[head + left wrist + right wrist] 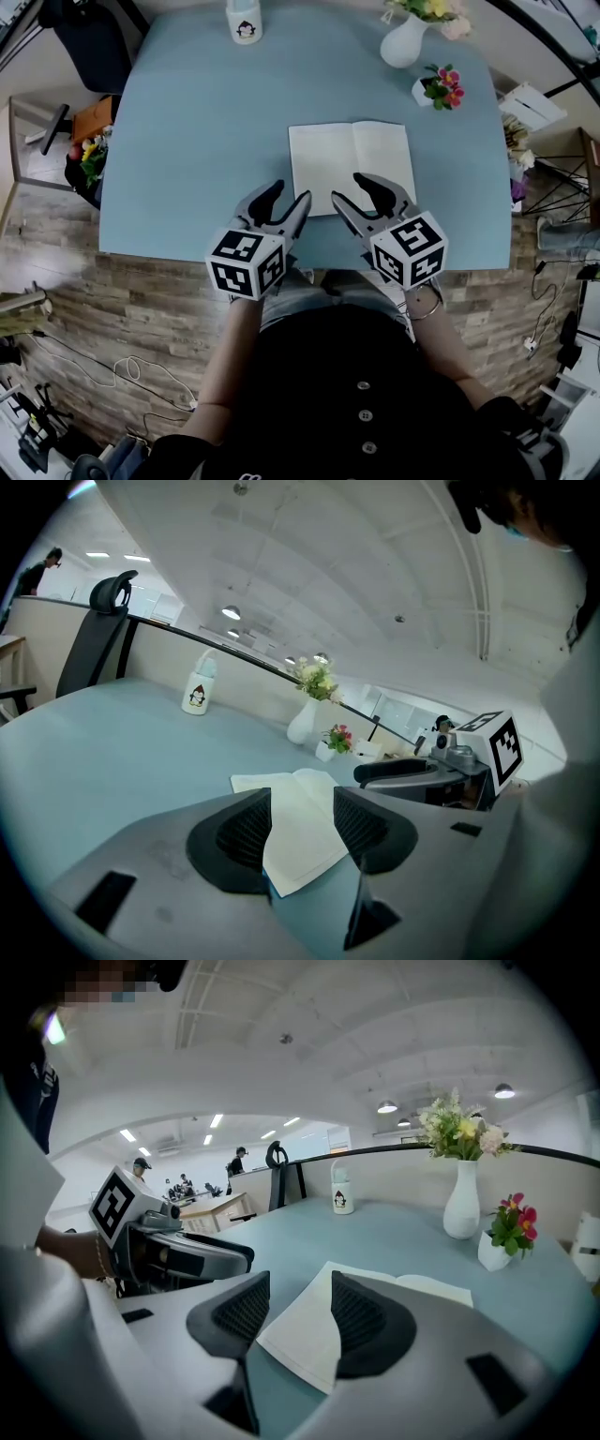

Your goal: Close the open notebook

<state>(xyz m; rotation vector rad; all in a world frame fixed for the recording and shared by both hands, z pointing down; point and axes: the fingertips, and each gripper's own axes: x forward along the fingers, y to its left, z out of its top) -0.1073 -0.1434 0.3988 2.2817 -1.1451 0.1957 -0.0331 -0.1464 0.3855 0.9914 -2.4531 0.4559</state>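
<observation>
An open white notebook lies flat on the blue table, both blank pages up. My left gripper hovers at the notebook's near left corner, its jaws open with nothing held. My right gripper hangs over the near edge of the pages, jaws open and empty too. In the left gripper view the notebook shows through the gap of the left gripper, with the right gripper beside it. In the right gripper view the notebook lies beyond the right gripper.
At the table's far edge stand a white bottle with a penguin picture and a white vase of flowers. A small pot of pink flowers sits right of the notebook. A dark chair stands off the far left corner.
</observation>
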